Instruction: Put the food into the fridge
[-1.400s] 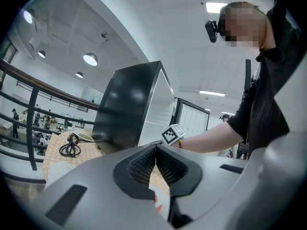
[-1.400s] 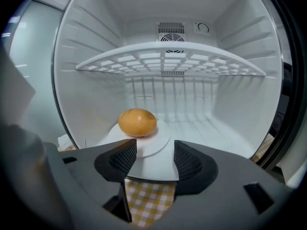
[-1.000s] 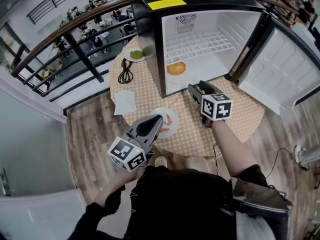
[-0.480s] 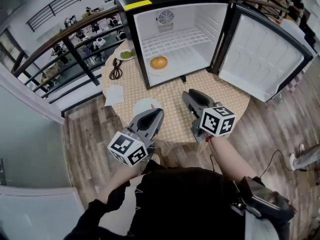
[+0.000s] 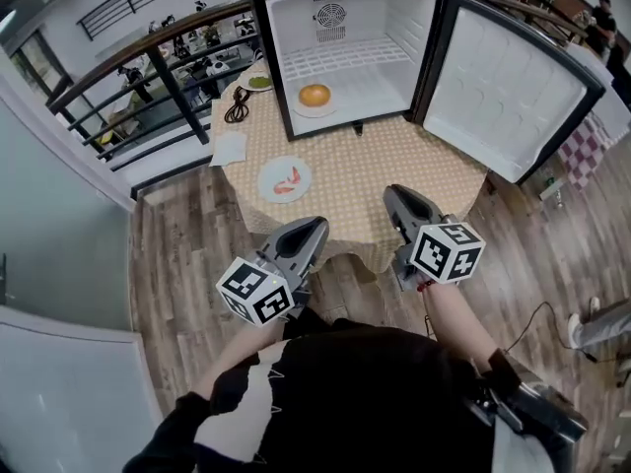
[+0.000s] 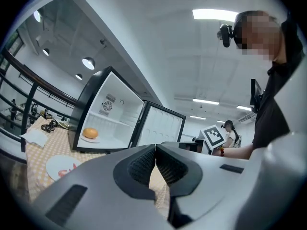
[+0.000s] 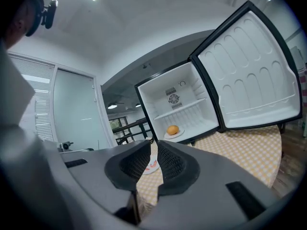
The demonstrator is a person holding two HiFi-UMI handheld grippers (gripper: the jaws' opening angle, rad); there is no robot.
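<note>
The small fridge (image 5: 296,28) stands open on the checked table (image 5: 394,170), and an orange bun (image 5: 315,95) on a plate sits inside it. A white plate of red food (image 5: 285,179) lies on the table in front. Both grippers hang before the table's near edge, pointing at the fridge. My left gripper (image 5: 317,225) is shut and empty, its pads touching in the left gripper view (image 6: 156,147). My right gripper (image 5: 392,193) has just been closing. A thin slit remains between its pads (image 7: 153,145), with nothing in it.
The fridge door (image 5: 503,77) swings out to the right. At the table's far left lie a plate of green food (image 5: 259,83), a black cable (image 5: 237,106) and a white napkin (image 5: 229,148). A railing (image 5: 148,52) runs behind. Wooden floor surrounds the table.
Both grippers have drawn back from over the table to in front of its near edge. The table and fridge now sit farther off in the head view.
</note>
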